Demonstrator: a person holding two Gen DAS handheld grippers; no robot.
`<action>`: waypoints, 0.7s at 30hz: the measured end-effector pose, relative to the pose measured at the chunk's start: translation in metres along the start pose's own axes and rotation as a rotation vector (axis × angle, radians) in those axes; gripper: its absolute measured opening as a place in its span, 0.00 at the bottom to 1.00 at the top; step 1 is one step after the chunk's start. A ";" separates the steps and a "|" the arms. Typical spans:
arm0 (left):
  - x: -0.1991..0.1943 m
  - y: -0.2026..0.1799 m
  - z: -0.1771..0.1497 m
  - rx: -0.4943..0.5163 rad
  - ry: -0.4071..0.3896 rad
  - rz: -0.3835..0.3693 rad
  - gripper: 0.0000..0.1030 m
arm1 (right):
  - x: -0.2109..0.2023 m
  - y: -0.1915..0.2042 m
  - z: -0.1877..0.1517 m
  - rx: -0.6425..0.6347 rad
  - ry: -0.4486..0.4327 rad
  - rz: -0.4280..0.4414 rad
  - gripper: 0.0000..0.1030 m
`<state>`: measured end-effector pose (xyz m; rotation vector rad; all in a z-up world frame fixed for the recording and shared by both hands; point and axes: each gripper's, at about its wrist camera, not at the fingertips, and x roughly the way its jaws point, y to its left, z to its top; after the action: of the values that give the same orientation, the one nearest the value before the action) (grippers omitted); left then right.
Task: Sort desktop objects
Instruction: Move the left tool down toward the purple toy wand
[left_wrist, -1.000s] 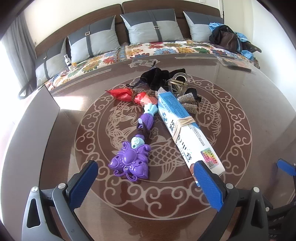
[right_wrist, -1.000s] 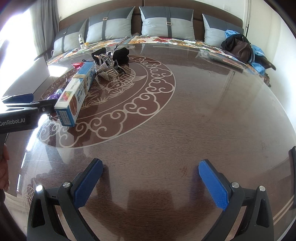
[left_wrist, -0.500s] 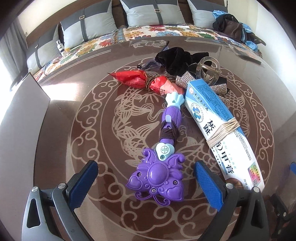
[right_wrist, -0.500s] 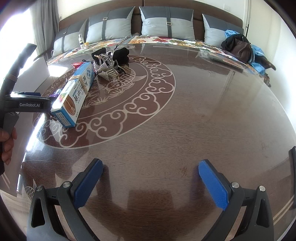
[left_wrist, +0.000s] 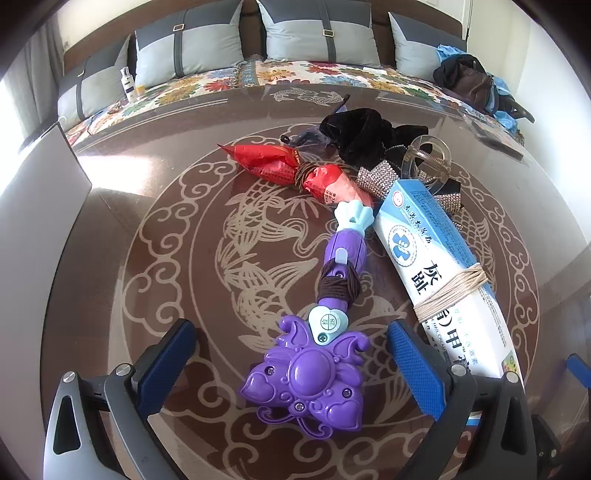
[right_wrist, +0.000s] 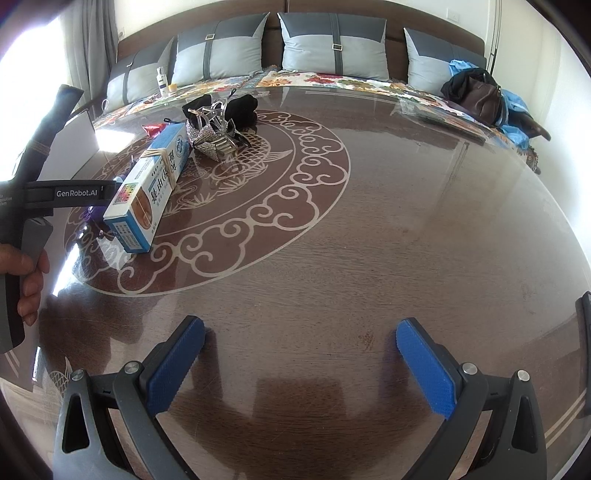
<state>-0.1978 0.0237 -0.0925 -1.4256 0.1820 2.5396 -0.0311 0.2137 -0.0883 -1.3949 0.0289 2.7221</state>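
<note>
A purple toy wand (left_wrist: 317, 354) lies on the round brown table (left_wrist: 155, 229), its flower head between the blue pads of my open left gripper (left_wrist: 291, 365). Right of it lies a blue-and-white box (left_wrist: 439, 273) bound with string, seen again in the right wrist view as the box (right_wrist: 155, 184). A red wrapped packet (left_wrist: 291, 170), a black cloth (left_wrist: 362, 133) and a rhinestone clip (left_wrist: 417, 173) sit behind. My right gripper (right_wrist: 299, 365) is open over bare table, far from the pile.
A sofa with grey cushions (left_wrist: 310, 33) and a floral cover runs behind the table. A small bottle (left_wrist: 127, 83) stands on it at left, a dark bag (right_wrist: 480, 96) at right. A grey panel (left_wrist: 33, 177) stands at the table's left edge. A hand (right_wrist: 26, 280) holds the left tool.
My left gripper has moved forward and down over the purple wand, whose head now lies between the pads. The right gripper has stayed still.
</note>
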 end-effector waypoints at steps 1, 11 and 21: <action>0.000 0.000 0.000 0.000 -0.001 0.000 1.00 | 0.000 0.000 0.000 0.000 0.000 0.000 1.00; 0.000 0.000 0.001 -0.001 -0.005 0.000 1.00 | 0.000 0.000 0.000 0.000 0.000 0.000 1.00; 0.001 0.000 0.002 -0.024 0.009 0.012 1.00 | 0.000 0.000 0.000 0.000 0.000 0.000 1.00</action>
<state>-0.2003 0.0241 -0.0919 -1.4486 0.1622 2.5537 -0.0312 0.2132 -0.0885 -1.3944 0.0289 2.7220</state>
